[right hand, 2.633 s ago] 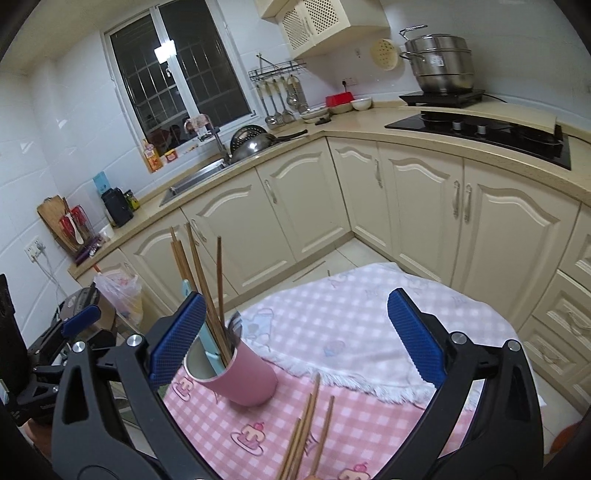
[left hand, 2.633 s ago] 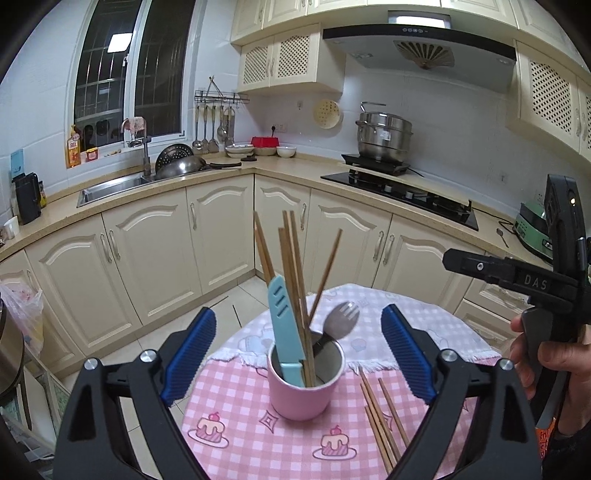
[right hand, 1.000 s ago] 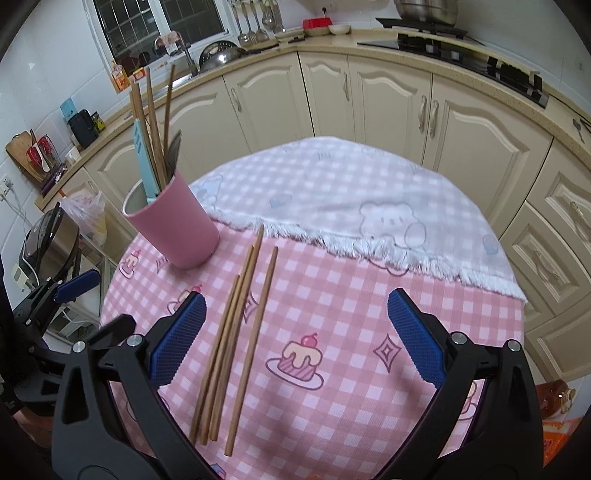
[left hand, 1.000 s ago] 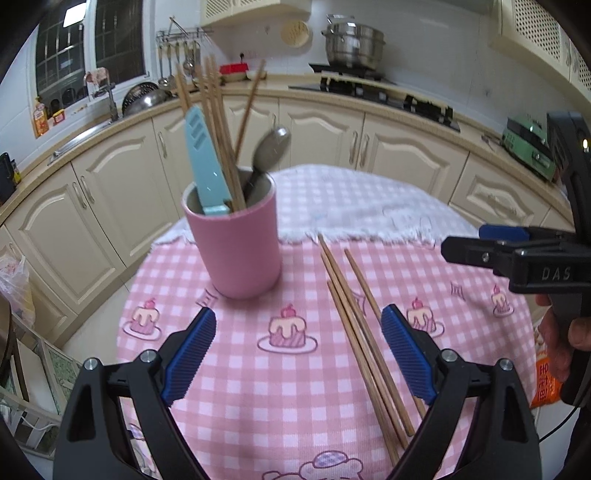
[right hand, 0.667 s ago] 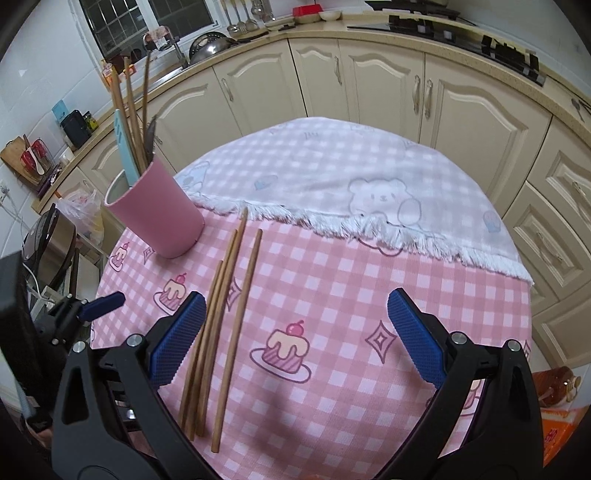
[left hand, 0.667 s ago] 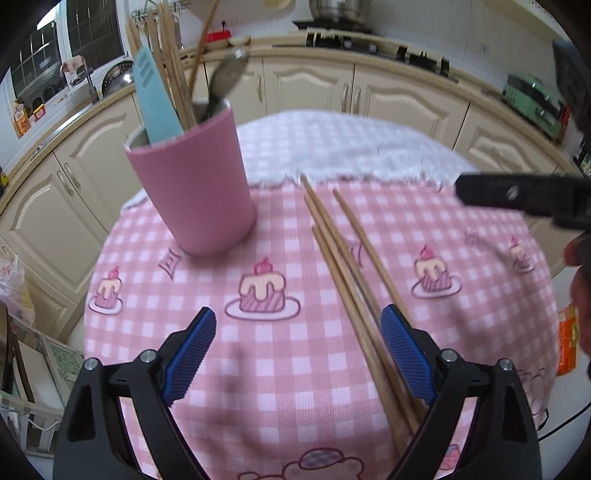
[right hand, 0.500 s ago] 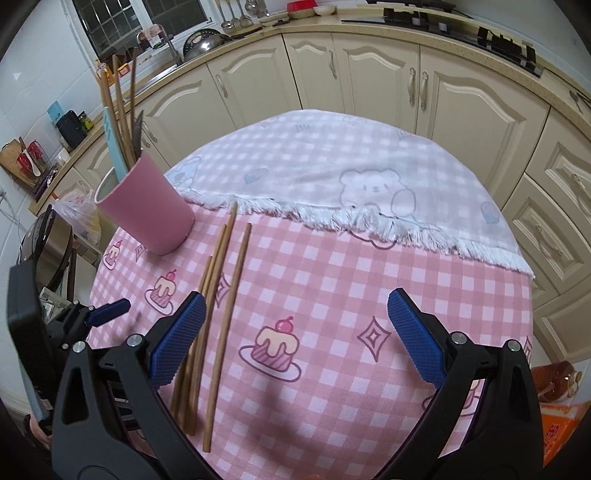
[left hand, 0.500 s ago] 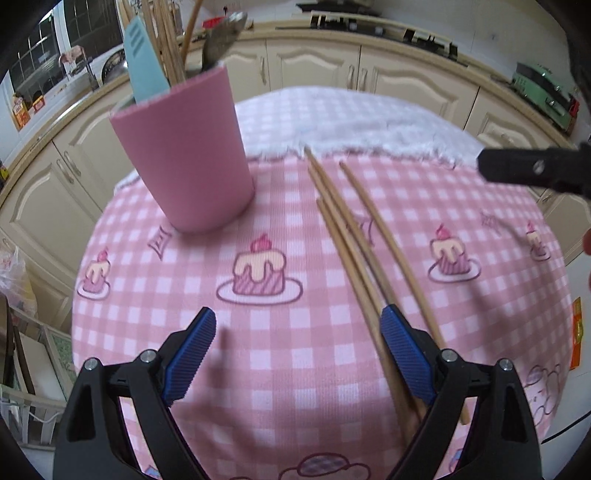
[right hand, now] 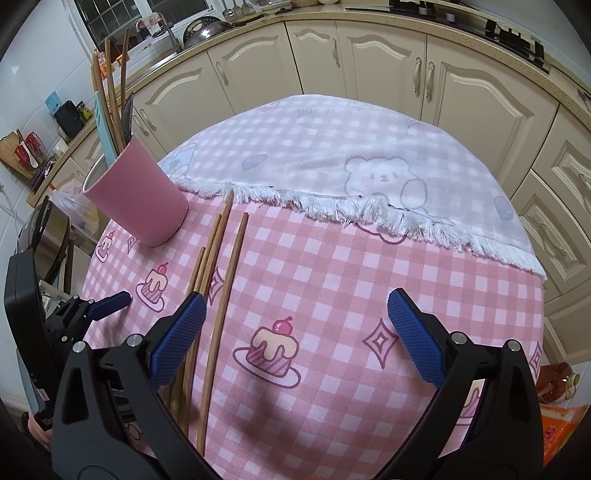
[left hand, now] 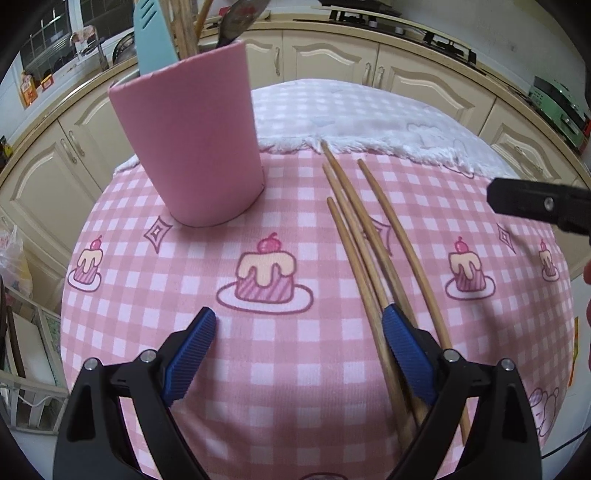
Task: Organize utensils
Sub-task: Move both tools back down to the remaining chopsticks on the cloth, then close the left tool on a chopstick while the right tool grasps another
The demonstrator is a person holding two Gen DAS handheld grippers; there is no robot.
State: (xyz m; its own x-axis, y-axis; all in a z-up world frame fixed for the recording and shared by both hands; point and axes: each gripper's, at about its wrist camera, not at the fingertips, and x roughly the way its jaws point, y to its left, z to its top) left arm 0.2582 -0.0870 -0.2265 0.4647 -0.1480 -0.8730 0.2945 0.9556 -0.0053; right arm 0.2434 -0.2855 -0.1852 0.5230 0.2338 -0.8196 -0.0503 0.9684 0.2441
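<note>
A pink cup (left hand: pixel 192 136) stands on the pink checked tablecloth (left hand: pixel 147 295) and holds chopsticks, a light blue utensil (left hand: pixel 151 33) and a spoon (left hand: pixel 240 14). It also shows in the right wrist view (right hand: pixel 140 195). Several loose wooden chopsticks (left hand: pixel 362 251) lie on the cloth right of the cup, also seen in the right wrist view (right hand: pixel 218 288). My left gripper (left hand: pixel 299 332) is open and empty, low over the cloth, its right finger over the chopsticks' near ends. My right gripper (right hand: pixel 295 317) is open and empty above the cloth, right of the chopsticks.
A white bear-print cloth with a fringe (right hand: pixel 332 162) covers the far half of the round table. Cream kitchen cabinets (right hand: pixel 369 66) curve behind the table. The right gripper's finger (left hand: pixel 535 203) shows at the right edge of the left wrist view.
Both grippers have dropped lower and closer to the table. The left gripper's right finger now sits over the near ends of the loose chopsticks. Both stay open.
</note>
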